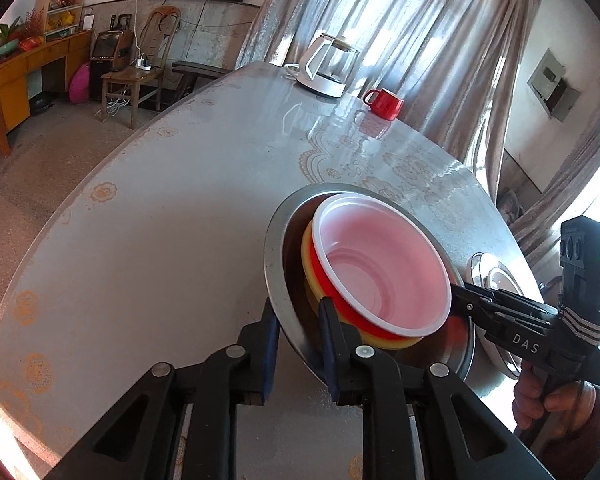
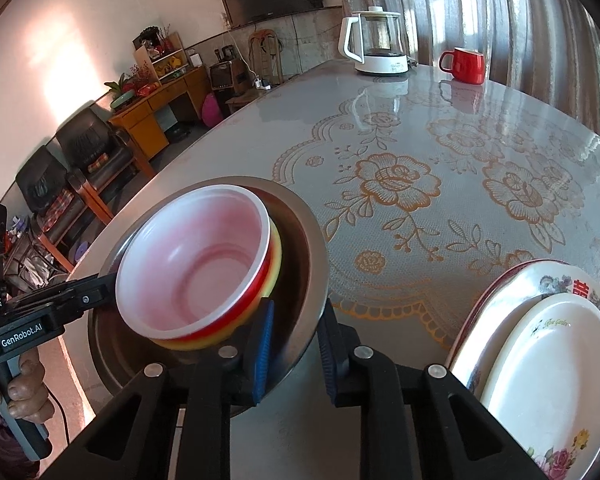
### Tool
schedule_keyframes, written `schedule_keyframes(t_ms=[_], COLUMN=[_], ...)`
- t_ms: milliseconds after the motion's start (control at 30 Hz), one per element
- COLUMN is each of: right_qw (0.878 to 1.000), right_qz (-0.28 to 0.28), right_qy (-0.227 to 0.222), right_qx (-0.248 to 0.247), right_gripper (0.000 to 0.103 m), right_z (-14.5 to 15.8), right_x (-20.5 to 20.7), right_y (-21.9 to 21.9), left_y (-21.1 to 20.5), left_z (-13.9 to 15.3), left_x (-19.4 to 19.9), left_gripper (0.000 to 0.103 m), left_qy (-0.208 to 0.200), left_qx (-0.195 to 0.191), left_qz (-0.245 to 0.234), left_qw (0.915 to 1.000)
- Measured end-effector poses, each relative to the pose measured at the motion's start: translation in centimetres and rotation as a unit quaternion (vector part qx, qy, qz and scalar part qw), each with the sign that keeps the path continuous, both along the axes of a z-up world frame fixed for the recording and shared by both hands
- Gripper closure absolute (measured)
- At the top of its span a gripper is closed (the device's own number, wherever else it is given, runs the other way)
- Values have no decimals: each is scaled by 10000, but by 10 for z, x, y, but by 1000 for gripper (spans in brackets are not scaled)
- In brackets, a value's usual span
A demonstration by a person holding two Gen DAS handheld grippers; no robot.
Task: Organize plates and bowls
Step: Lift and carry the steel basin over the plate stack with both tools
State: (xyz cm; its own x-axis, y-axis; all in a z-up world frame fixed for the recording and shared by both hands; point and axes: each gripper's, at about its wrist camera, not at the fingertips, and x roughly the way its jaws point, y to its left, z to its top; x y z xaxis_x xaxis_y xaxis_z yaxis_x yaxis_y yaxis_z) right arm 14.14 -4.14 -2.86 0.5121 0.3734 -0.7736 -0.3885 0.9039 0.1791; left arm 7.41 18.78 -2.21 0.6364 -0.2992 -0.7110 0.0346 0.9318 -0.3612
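Note:
A steel bowl stands on the table with a yellow bowl nested in it. A red bowl with a white inside sits in the yellow one. My left gripper is shut on the steel bowl's near-left rim, one finger inside and one outside. My right gripper is shut on the opposite rim in the same way. To the right lies a flowered plate with a smaller white plate on it.
A white and glass kettle and a red mug stand at the table's far end. A flower-patterned cloth covers the table. Past the table's left edge are the floor, chairs and a wooden cabinet.

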Motion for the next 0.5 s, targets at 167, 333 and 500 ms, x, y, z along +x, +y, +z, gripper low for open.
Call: schedule_keyframes(t_ms=[167, 333, 500], right_qw=[10000, 9997, 9989], right_qz=[-52, -82, -244], right_qy=[12, -155, -264], right_qx=[59, 195, 298], right_gripper=[83, 83, 83], right_z=[1, 12, 22], right_x=[-2, -10, -19], right_y=[-7, -17, -33], left_y=[-8, -18, -34], left_z=[10, 24, 31], left_x=[-9, -15, -17], left_gripper=[82, 82, 80], left_qy=[-276, -499, -554], left_qx=[27, 91, 67], left_qz=[-127, -215, -381], left_qw=[9995, 9985, 9977])
